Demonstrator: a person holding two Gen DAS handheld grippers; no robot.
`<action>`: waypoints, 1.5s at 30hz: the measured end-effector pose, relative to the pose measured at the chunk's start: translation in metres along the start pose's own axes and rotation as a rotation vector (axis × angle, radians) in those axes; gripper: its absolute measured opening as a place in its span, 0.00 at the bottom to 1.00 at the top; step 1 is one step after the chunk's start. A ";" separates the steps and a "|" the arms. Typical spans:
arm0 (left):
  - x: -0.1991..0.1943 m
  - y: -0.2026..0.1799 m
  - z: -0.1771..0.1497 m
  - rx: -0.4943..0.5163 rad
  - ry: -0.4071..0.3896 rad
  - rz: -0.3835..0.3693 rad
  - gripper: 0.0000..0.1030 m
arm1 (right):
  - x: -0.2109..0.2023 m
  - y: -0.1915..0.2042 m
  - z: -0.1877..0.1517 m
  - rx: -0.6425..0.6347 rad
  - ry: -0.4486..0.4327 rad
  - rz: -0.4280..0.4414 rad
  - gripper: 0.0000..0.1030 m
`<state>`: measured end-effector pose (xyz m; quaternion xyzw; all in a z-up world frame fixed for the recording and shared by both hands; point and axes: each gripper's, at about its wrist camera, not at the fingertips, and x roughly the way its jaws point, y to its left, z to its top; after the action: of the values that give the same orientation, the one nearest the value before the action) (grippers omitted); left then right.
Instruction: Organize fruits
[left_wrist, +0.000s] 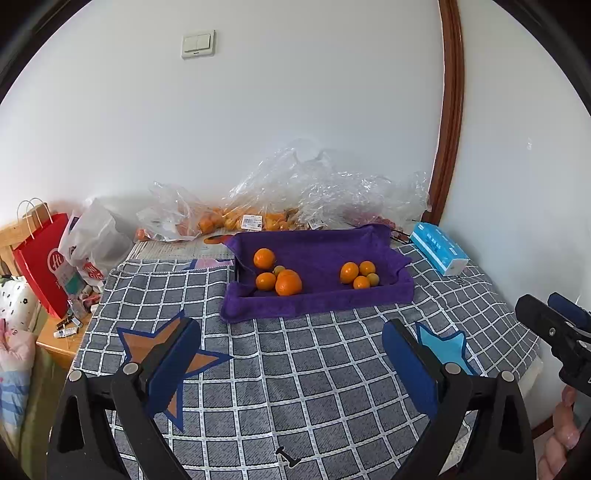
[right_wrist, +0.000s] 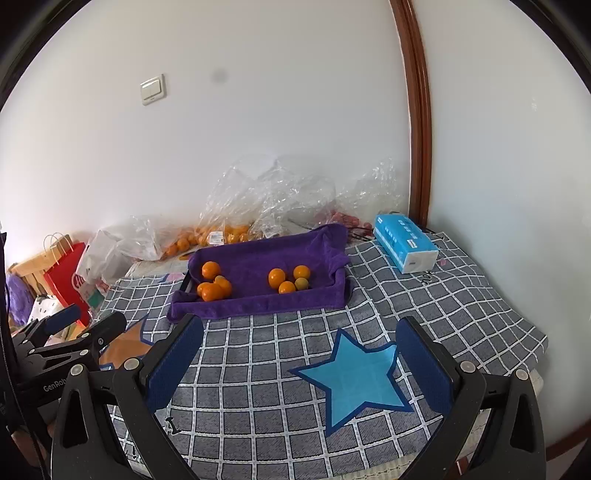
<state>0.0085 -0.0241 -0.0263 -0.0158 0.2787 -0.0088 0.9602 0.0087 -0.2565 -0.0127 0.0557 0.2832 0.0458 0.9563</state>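
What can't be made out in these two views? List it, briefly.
- Left wrist view: fruit count inside the crinkled clear plastic bags; glare and folds hide it.
- Left wrist view: print on the light blue tissue pack; too small.
- Right wrist view: the red paper bag logo; the white plastic bag covers it.

A grey checked cloth (right_wrist: 424, 306) with a light blue star (right_wrist: 360, 384) and an orange star (left_wrist: 162, 350) is spread over the table. A blue tissue pack (right_wrist: 404, 245) is seen far right, a red paper bag (left_wrist: 42, 258) far left, and 1 light switch (left_wrist: 198, 44) on the wall.
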 end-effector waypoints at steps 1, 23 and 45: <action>0.000 0.000 0.000 0.002 0.003 -0.002 0.96 | 0.000 0.001 0.000 -0.002 0.002 -0.002 1.00; -0.006 0.010 0.001 -0.035 -0.015 0.012 0.96 | 0.002 0.007 0.000 -0.009 0.008 -0.013 1.00; -0.004 0.012 -0.001 -0.040 -0.006 0.015 0.96 | 0.004 0.008 -0.001 0.000 0.016 -0.008 1.00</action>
<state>0.0047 -0.0122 -0.0251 -0.0331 0.2758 0.0039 0.9606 0.0104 -0.2477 -0.0148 0.0542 0.2913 0.0426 0.9541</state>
